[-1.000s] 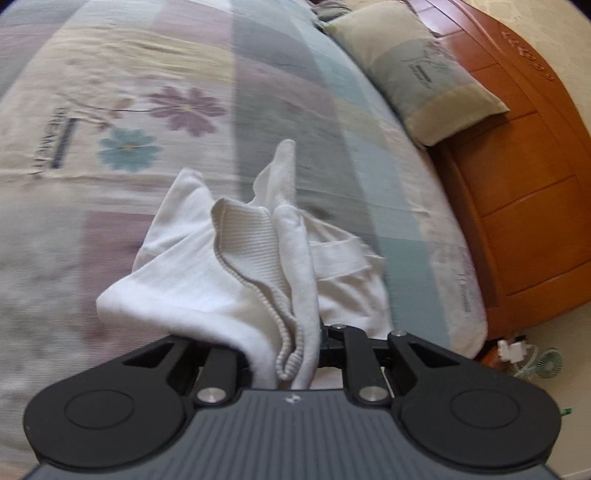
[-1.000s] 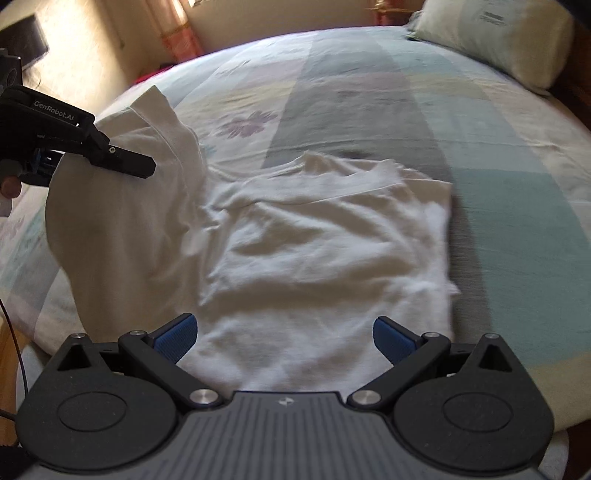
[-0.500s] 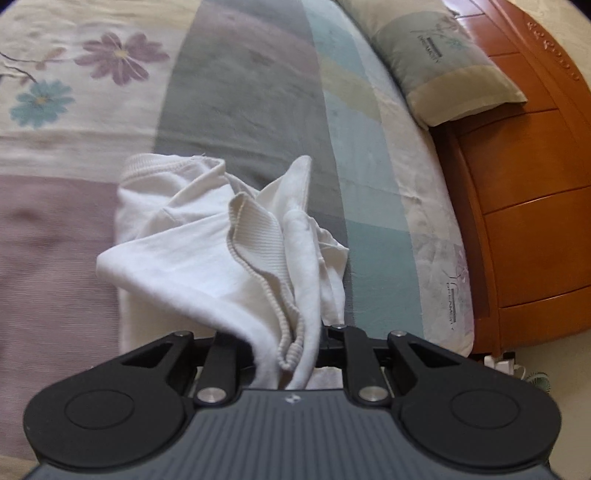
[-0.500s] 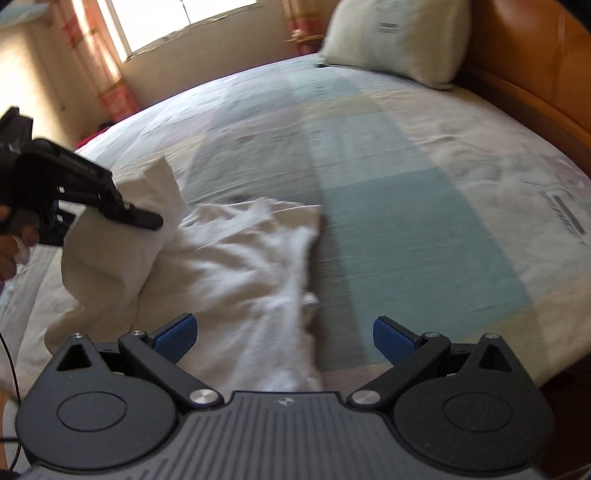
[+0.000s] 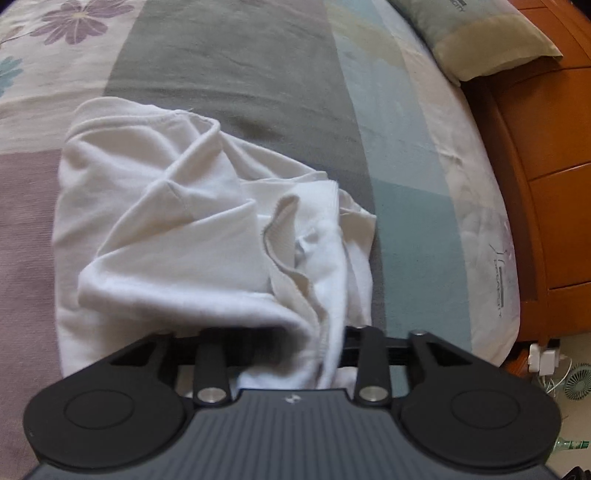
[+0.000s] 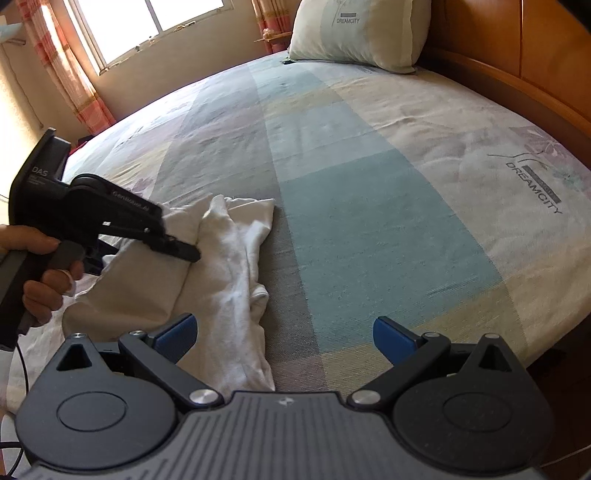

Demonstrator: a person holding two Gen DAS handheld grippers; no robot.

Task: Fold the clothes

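Presently my chief concern is the left tool (image 6: pixel 184 253): its jaws have just been parting with the white knit garment (image 5: pixel 207 236) bunched between them, and from my feeds I cannot confirm whether the pads yet clear the cloth. Should a ribbed hem (image 5: pixel 284 266) catch as I withdraw, I judge the fold would drag open. The garment lies in a crumpled heap, not a flat layer, so releasing here risks a lopsided fold that wants smoothing. It also sits near the edge of the patchwork-printed bed (image 6: pixel 369 221); a careless pull could slide it off.

My right tool (image 6: pixel 284 334) hangs just beyond the garment's near end, blue pads (image 6: pixel 391 334) spread wide, nothing between them. The left tool slants steeply down into the heap, a hand (image 6: pixel 40 273) on its pistol grip. Beyond lie a pale green pillow (image 6: pixel 362 33) and an orange-brown wooden headboard (image 6: pixel 535 48).
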